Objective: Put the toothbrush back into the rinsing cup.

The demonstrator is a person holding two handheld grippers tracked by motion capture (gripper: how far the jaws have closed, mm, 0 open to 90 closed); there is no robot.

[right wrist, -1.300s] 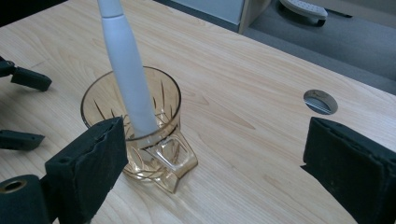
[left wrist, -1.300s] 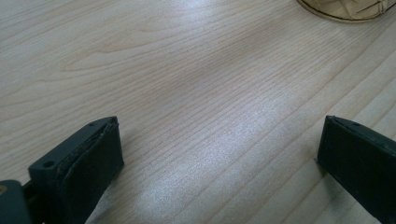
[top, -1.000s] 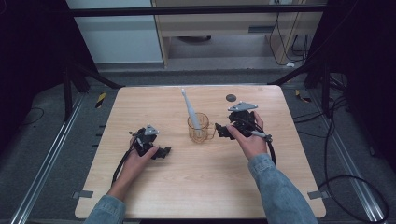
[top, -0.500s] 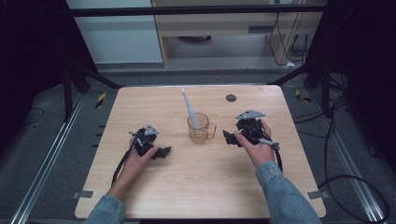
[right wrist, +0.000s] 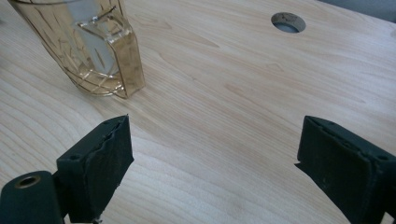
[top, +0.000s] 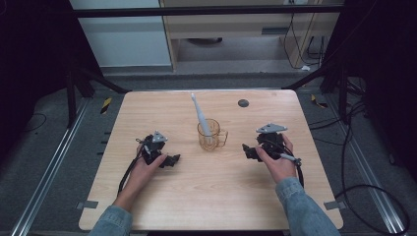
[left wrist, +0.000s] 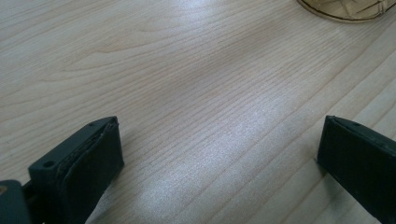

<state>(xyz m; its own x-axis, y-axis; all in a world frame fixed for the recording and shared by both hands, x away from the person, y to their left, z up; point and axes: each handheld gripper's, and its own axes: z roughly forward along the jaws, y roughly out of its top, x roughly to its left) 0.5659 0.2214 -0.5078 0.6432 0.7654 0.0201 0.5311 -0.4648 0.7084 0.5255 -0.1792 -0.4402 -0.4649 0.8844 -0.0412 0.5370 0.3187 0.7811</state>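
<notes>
The right claw [top: 247,150] sits low on the desk [top: 162,105] with its jaws spread wide and nothing between them; in the right gripper view the cup [right wrist: 88,46] stands just ahead and to one side, handle turned toward the claw. The left claw [top: 173,160] is also wide open and empty, resting flat on the wood on the other side of the cup [top: 210,135], a little apart from it. The cup stands upright near the middle of the desk, amber and see-through, with a toothbrush [top: 200,114] leaning out of it toward the far edge.

From here it looks like a pause with both hands parked. If the cup is next, I'd say the right claw is better placed — come in level and take the handle or the wall squarely, and close gently, since a thin plastic cup with a tall brush in it could tip. A dark hole [top: 243,103] in the desk lies well beyond.
</notes>
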